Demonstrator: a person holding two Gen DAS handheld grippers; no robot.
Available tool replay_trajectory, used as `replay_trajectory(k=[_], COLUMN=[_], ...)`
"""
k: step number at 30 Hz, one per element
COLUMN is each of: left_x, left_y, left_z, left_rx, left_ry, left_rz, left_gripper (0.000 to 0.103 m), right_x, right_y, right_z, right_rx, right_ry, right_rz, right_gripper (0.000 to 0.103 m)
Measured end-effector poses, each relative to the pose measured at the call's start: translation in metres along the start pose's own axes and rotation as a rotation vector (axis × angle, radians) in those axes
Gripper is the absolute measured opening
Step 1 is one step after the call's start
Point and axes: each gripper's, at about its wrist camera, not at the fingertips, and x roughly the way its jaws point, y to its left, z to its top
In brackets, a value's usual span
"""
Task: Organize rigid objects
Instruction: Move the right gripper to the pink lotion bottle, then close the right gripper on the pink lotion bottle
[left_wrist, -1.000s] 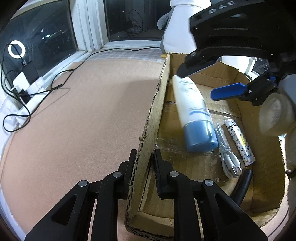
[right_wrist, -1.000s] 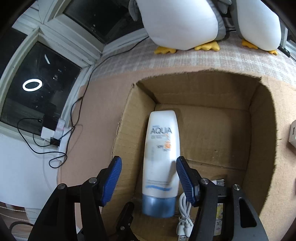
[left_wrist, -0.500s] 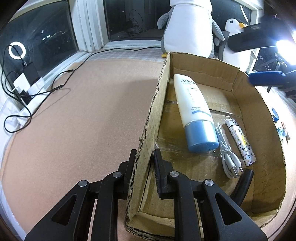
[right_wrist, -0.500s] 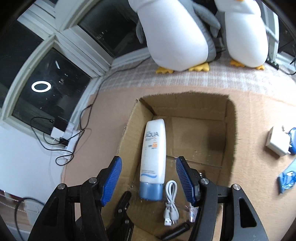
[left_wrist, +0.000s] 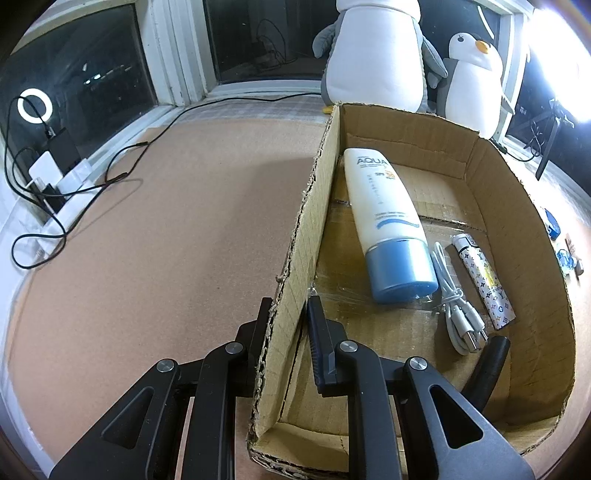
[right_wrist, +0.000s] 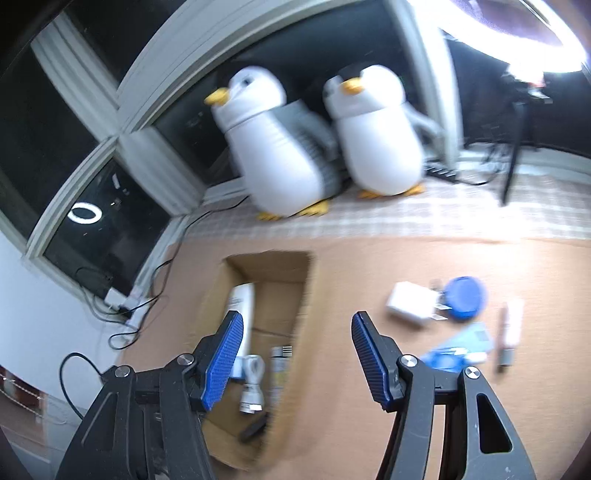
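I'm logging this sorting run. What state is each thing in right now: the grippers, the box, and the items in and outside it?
Left gripper: shut on the box wall.
Right gripper: open, empty.
Cardboard box: open-topped, upright.
Sunscreen tube: lying flat in the box, capped.
White cable: coiled, in the box.
Patterned stick: lying in the box.
White charger: outside the box, on the floor.
Blue disc: outside the box.

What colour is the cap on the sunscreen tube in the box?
Blue, on a white sunscreen tube; clearest in the left wrist view.
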Motion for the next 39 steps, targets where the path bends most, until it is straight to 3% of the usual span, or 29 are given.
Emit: replay_trajectory(k=[8, 15, 25, 39], left_x=[0.000, 0.001, 0.001, 0.001], left_y=[-0.002, -0.006, -0.006, -0.006], left_z=[0.001, 0.002, 0.003, 0.003], left_rx=[0.013, 0.029, 0.034, 0.034], left_ry=[0.003, 0.006, 0.009, 0.009], left_rz=[0.017, 0.035, 0.041, 0.042], left_gripper=[0.017, 0.017, 0.018, 0.018], right_x=[-0.035, -0.021, 0.027, 0.053], right_y=[-0.068, -0.113, -0.149, -0.159], right_z=[-0.012, -0.025, -0.035, -0.032], right_rx=[0.019, 0.018, 0.071, 0.044], right_ry=[-0.092, -0.108, -0.029, 0.064], right_rz=[-0.144, -0.321, -0.362, -0.390], right_gripper=[0.057, 0.056, 0.027, 0.022])
